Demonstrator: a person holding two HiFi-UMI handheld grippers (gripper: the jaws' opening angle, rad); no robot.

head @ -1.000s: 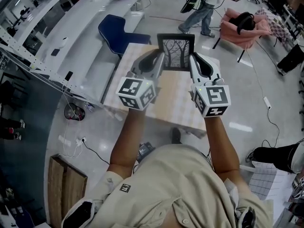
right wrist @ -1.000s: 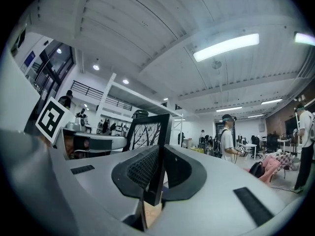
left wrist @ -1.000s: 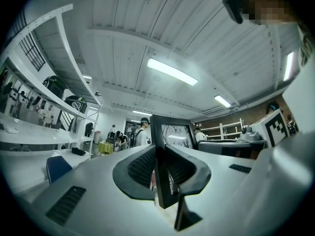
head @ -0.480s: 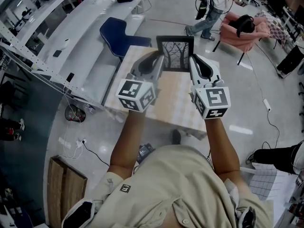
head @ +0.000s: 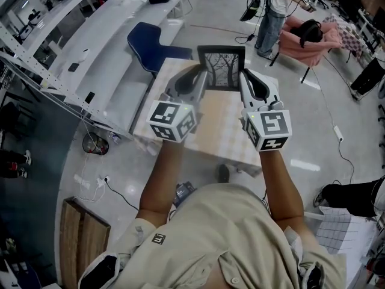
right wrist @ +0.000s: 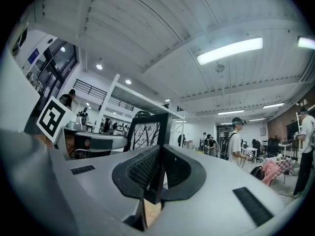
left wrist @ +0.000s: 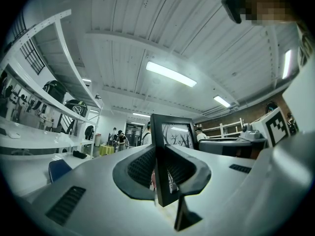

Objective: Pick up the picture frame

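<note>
A black picture frame [head: 221, 66] with a bare-tree print is held up above the light wooden table [head: 219, 131]. My left gripper [head: 201, 82] is shut on its left edge and my right gripper [head: 243, 80] is shut on its right edge. In the left gripper view the picture frame [left wrist: 171, 137] stands upright, its edge clamped between the dark ribbed pads [left wrist: 142, 168]. The right gripper view shows the picture frame [right wrist: 147, 134] pinched the same way between that gripper's pads [right wrist: 143, 168]. The frame's lower edge is hidden behind the jaws.
A blue chair [head: 150, 41] stands beyond the table at the left, beside long white benches [head: 90, 47]. A pink armchair [head: 310, 35] and a standing person [head: 274, 11] are at the back right. A wooden crate [head: 81, 239] sits on the floor at lower left.
Both grippers and the frame have stayed almost still, rising very slightly. The person in the background has walked to the right.
</note>
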